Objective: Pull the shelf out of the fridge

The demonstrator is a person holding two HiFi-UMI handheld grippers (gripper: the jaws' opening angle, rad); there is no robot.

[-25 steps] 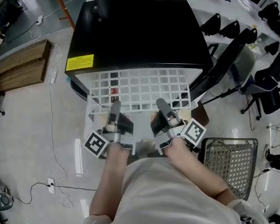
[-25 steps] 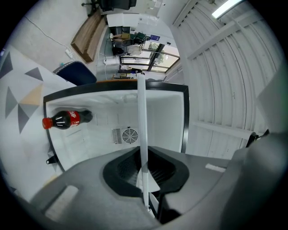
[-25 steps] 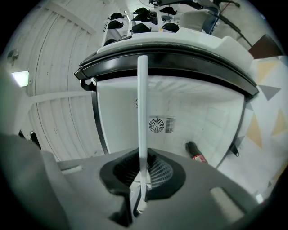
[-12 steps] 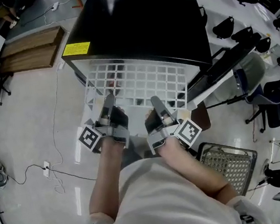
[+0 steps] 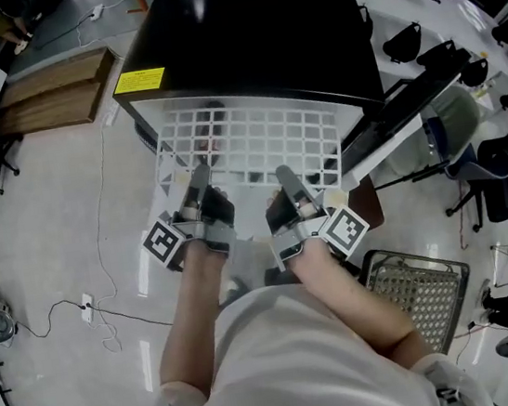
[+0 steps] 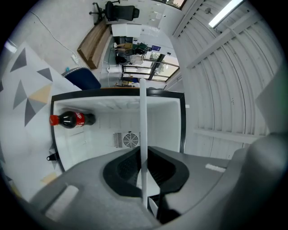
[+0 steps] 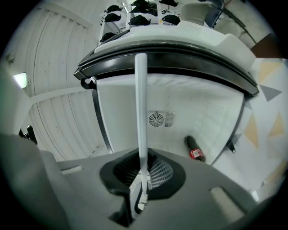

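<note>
A black fridge [image 5: 250, 38] stands in front of me, with a white wire shelf [image 5: 255, 141] sticking out of its open front. My left gripper [image 5: 199, 181] is shut on the shelf's near edge towards the left. My right gripper [image 5: 286, 181] is shut on the same edge towards the right. In the left gripper view the shelf [image 6: 142, 117] shows edge-on as a thin white bar clamped in the left gripper [image 6: 143, 179]. The right gripper [image 7: 143, 179] clamps the shelf [image 7: 142, 112] the same way. A cola bottle [image 6: 72, 119] lies inside the white fridge cavity and appears as the bottle [image 7: 194, 150] in the right gripper view.
The fridge door [image 5: 410, 114] hangs open to the right. A metal wire basket [image 5: 417, 292] sits on the floor at my right. Wooden boards [image 5: 51, 90] lie left of the fridge. A cable [image 5: 102, 322] runs over the floor at left, and office chairs [image 5: 504, 181] stand at right.
Both grippers keep their hold on the shelf's front edge and have hardly moved. Only the head view has shifted a little.
</note>
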